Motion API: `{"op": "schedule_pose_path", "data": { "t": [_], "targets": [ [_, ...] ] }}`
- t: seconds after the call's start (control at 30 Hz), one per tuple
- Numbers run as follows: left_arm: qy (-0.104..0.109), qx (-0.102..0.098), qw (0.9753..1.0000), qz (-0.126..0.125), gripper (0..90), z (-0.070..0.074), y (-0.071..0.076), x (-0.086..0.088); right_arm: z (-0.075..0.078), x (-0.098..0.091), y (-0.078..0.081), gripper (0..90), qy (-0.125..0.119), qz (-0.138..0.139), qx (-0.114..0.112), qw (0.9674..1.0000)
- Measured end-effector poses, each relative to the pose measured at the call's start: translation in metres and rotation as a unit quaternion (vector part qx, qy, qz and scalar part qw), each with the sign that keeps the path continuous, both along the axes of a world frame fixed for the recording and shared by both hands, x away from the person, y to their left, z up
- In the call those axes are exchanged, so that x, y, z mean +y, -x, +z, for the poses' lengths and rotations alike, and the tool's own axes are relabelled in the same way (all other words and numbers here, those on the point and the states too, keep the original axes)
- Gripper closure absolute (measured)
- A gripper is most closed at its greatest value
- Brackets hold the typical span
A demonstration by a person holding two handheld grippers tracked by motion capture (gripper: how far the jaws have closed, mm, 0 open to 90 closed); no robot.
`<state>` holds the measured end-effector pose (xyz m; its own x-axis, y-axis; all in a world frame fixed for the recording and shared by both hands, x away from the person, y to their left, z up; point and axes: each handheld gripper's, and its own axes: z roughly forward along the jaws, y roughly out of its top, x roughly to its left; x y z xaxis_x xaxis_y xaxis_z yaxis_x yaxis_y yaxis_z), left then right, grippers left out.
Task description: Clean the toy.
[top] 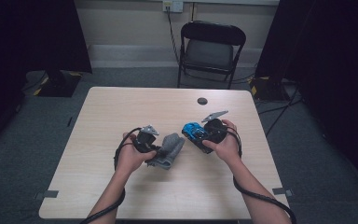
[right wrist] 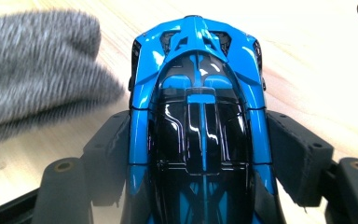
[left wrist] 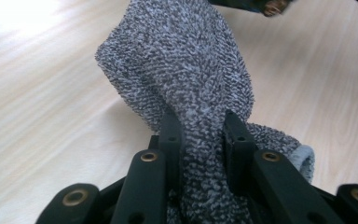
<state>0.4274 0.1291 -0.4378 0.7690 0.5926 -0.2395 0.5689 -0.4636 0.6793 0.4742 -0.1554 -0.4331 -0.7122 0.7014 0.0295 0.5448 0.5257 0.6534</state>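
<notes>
Tabletop of pale wood (top: 121,107) bears both hands near its middle. Grey knitted sock (top: 170,148) hangs pinched in the left gripper (top: 154,148), its jaws clamped on the fabric. Glossy blue-and-black toy car (top: 193,131) sits gripped lengthwise between the right gripper's (top: 199,136) pads, just beside the sock.

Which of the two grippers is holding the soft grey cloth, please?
The left gripper: its jaws pinch the grey cloth, while the right gripper clamps a blue toy car.
</notes>
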Motion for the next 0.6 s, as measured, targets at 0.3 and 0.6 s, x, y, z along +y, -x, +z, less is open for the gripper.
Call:
{"op": "schedule_pose_path", "data": {
  "t": [0.3, 0.6],
  "targets": [
    [-0.003, -0.009, 0.9991, 0.041, 73.7, 0.010, -0.014, 0.017, -0.001, 0.005, 0.012, 28.4, -0.002, 0.025, -0.006, 0.9997],
    [-0.003, -0.011, 0.9982, 0.058, 73.8, 0.011, -0.025, 0.019, -0.002, 0.009, 0.025, 28.4, 0.000, 0.053, -0.007, 0.9986]
  ]
}}
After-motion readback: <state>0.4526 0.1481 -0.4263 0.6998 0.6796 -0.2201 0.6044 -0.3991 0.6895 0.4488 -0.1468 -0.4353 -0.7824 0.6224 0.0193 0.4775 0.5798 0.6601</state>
